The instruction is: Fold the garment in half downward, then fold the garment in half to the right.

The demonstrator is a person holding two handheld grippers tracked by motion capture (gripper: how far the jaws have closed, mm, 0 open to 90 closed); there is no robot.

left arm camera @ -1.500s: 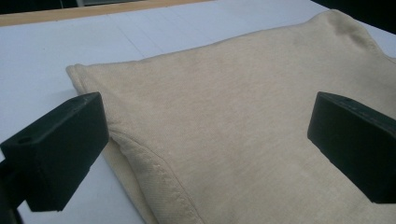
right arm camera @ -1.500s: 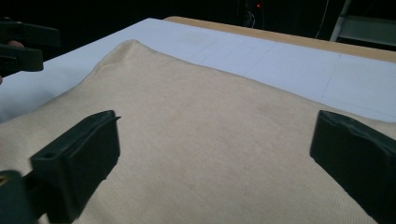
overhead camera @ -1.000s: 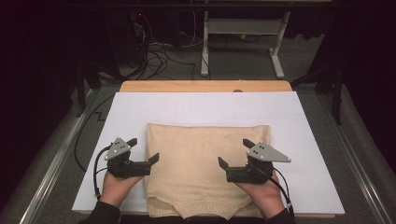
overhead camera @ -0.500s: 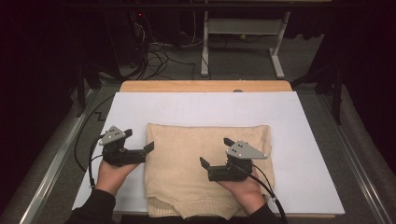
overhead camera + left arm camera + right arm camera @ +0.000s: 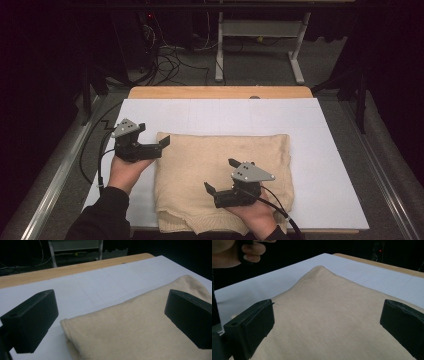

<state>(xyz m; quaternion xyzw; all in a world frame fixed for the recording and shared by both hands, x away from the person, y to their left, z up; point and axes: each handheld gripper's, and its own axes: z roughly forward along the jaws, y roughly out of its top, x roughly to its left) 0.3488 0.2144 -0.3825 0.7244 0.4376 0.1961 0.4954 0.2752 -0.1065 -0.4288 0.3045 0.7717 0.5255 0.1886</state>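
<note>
A folded beige sweater (image 5: 222, 180) is laid flat on the white sheet (image 5: 330, 165) covering the counter (image 5: 220, 92), toward the near edge. From the high view, the left gripper (image 5: 159, 145) is held at the sweater's far-left corner, and the right gripper (image 5: 220, 177) is held over the near middle of the fabric. Both sets of jaws are spread wide, nothing pinched. The left gripper view gives what the overhead doesn't: the rounded folded edge of the sweater (image 5: 130, 332) is seen sitting right between the jaws. In the right gripper view the knit (image 5: 332, 315) is seen up close, with the left hand (image 5: 239, 251) caught off in the top corner.
</note>
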